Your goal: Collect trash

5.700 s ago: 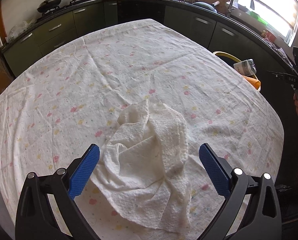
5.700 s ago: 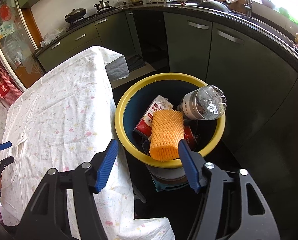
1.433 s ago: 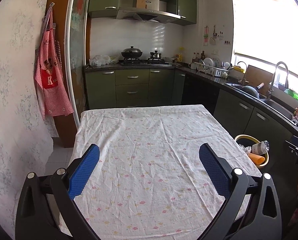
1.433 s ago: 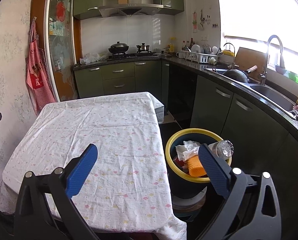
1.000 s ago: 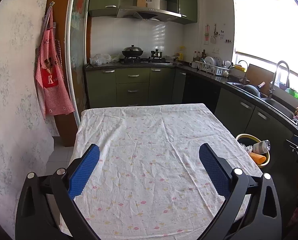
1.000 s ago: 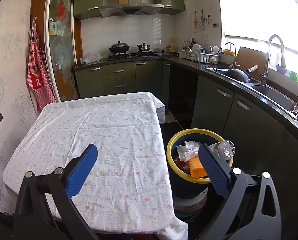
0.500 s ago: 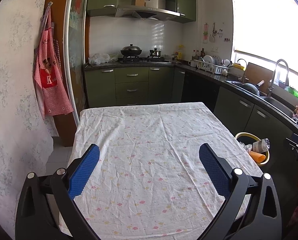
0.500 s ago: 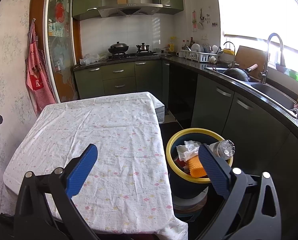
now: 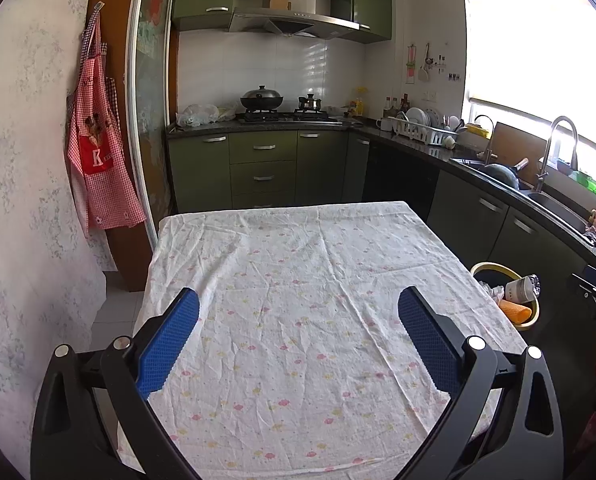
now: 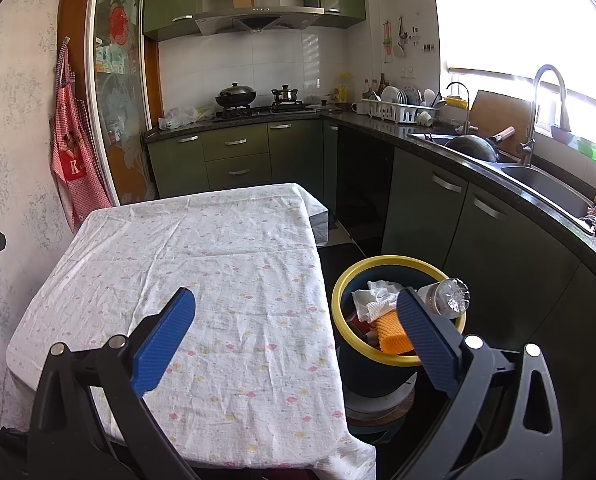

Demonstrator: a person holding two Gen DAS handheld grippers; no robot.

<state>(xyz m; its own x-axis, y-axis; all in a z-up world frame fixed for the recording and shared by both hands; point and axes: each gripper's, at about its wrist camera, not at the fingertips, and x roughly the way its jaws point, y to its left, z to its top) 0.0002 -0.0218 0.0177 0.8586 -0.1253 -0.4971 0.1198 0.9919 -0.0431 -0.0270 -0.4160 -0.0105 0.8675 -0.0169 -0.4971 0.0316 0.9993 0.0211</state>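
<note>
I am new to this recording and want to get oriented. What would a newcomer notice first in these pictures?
First, the big table under a white floral tablecloth filling the middle of both views. Next, the yellow-rimmed trash bin on the floor at the table's right side, holding a crumpled paper towel, a plastic bottle and an orange sponge. Both the left gripper and the right gripper have their blue jaws wide open.

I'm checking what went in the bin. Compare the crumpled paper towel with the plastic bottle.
The paper towel is white, soft and crumpled; the plastic bottle is clear and rigid. The paper towel lies inside the rim, while the plastic bottle leans with its base sticking out over the rim. Both sit in the yellow-rimmed bin.
</note>
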